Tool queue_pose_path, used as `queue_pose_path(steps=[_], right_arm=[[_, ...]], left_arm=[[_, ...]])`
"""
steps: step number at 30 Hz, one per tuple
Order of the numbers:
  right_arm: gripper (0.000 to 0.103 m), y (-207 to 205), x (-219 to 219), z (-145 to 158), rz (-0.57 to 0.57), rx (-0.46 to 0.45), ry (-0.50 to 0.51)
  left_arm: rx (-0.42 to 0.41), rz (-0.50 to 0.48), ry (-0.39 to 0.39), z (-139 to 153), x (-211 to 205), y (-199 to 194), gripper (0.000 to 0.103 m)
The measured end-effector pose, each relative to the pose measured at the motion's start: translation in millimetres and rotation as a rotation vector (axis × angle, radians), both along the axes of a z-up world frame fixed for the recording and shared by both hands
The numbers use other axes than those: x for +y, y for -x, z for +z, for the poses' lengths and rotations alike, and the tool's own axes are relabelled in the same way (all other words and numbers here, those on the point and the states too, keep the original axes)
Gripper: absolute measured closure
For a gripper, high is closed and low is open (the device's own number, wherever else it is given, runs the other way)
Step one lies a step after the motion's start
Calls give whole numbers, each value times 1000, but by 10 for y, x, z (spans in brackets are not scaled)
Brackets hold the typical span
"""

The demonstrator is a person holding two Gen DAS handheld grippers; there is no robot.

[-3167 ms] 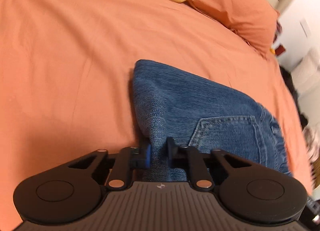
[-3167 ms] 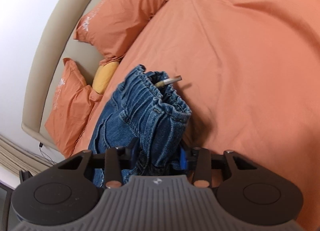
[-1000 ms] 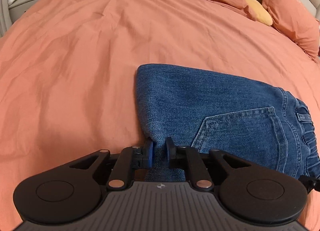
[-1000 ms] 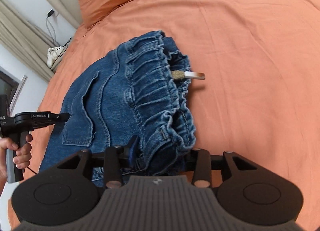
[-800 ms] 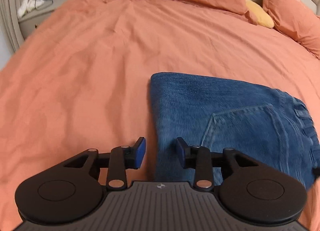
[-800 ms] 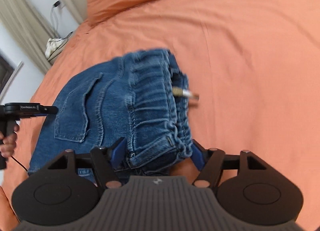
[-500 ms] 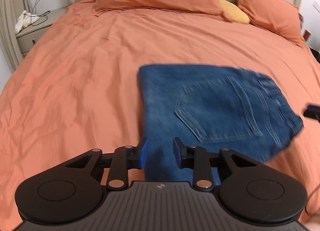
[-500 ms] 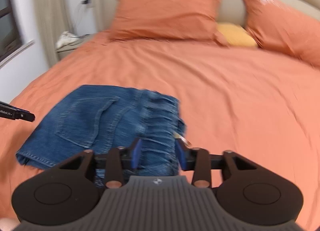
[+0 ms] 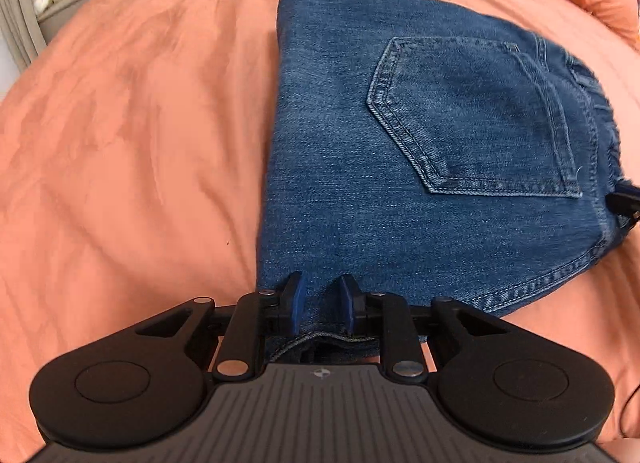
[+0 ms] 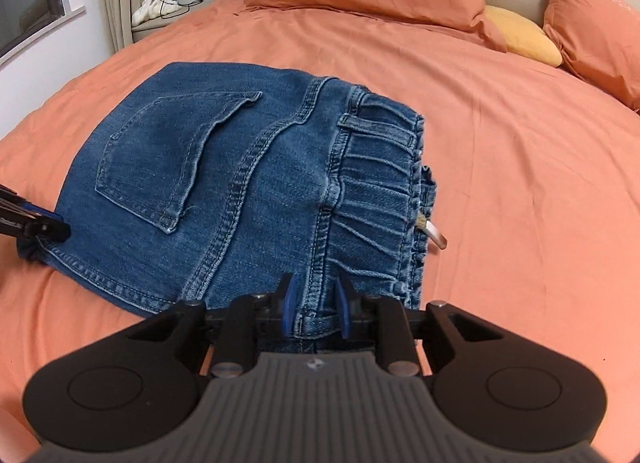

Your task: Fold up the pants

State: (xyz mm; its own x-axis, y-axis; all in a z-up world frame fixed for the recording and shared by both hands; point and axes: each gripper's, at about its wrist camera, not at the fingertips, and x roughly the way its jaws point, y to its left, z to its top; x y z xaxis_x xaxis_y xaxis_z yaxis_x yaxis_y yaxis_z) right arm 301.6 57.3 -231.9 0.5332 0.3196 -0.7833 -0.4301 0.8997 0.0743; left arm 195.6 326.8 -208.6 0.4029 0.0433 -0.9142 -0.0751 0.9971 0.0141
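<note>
1. Since the frames of a second ago, both grippers let go of the jeans, drew back, and came in again at the near edge; the jaws of both have just been closing, with denim between them.
2. Left gripper (image 9: 320, 299): blue pads set at the near left corner of the jeans (image 9: 420, 151), narrowly parted with a hem fold between them; whether they press the cloth cannot be told.
3. Jeans: a compact folded stack on the bed (image 9: 120, 143), back pocket (image 9: 480, 119) uppermost, fold line toward 9 o'clock, waistband (image 10: 380, 191) toward 3 o'clock.
4. Right gripper (image 10: 314, 305): pads astride the seam beside the waistband at the near edge, narrowly parted; a firm pinch cannot be confirmed.
5. Drawstring tip (image 10: 434, 235): pokes out of the waistband at 3 o'clock.
6. Progress, as judged: the folds appear done; what may remain is one more fold away toward 12 o'clock, or squaring of the stack.
</note>
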Motion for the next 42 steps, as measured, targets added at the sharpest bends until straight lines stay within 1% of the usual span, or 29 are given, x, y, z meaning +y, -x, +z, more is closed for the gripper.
queue_pose_path(steps=[3, 6, 7, 9, 10, 11, 12, 14, 15, 16, 17, 18, 19, 20, 21, 22, 24, 26, 28, 30, 33, 36, 37, 39, 42], right_arm=[[85, -60, 8, 25, 5, 25, 9], [85, -91, 19, 104, 8, 57, 24], [85, -113, 28, 138, 13, 66, 30], [81, -119, 29, 229, 29, 78, 37], [70, -120, 24, 287, 34, 87, 34], [57, -81, 12, 363, 35, 87, 25], [54, -50, -8, 456, 34, 79, 13], [51, 50, -57, 682, 44, 43, -9], [49, 113, -85, 810, 52, 20, -18], [42, 189, -120, 941, 58, -9, -27], [38, 266, -164, 1081, 66, -43, -40], [36, 369, -212, 1233, 76, -85, -54], [31, 481, -261, 1384, 82, -129, -63], [26, 593, -308, 1533, 83, -171, -71], [24, 719, -362, 1673, 79, -216, -81], [20, 852, -413, 1807, 73, -258, -92], [15, 1115, -532, 2022, 54, -328, -120], [12, 1361, -653, 2177, 24, -385, -147], [7, 1600, -757, 2249, -21, -422, -175], [7, 1824, -835, 2267, -69, -439, -190], [6, 2086, -921, 2199, -146, -442, -184], [5, 2307, -1004, 2091, -200, -428, -180], [5, 2377, -1026, 2061, -219, -425, -176], [5, 2516, -1060, 2000, -247, -432, -175], [5, 2641, -1070, 1920, -257, -438, -155]], left_arm=[[-5, 3, 1, 66, -7, 10, 77], [-17, 20, 2, 200, -7, 45, 76], [-25, 25, -7, 257, -20, 77, 75], [-56, 33, -38, 410, -53, 122, 70], [-76, 38, -43, 497, -79, 169, 69], [-101, 37, -41, 602, -104, 220, 69], [-125, 33, -41, 712, -150, 278, 69], [-184, 19, -60, 975, -234, 396, 68], [-216, 11, -77, 1121, -278, 441, 66], [-255, 7, -101, 1267, -348, 520, 64], [-295, 8, -125, 1377, -420, 594, 59], [-342, 8, -144, 1520, -499, 688, 51], [-385, 4, -157, 1639, -576, 787, 47], [-429, 7, -170, 1770, -656, 893, 40], [-465, 14, -182, 1877, -729, 996, 34], [-497, 20, -192, 1973, -789, 1071, 31], [-551, 50, -222, 2157, -973, 1267, 19], [-587, 93, -248, 2248, -1116, 1417, 15], [-612, 126, -256, 2315, -1270, 1593, 15], [-618, 140, -245, 2370, -1373, 1730, 14], [-625, 144, -213, 2315, -1524, 1886, 14], [-603, 135, -166, 2210, -1606, 1986, 14], [-590, 131, -161, 2173, -1633, 2009, 13], [-566, 135, -174, 2097, -1677, 2019, 13], [-524, 159, -181, 1992, -1707, 1998, 13]])
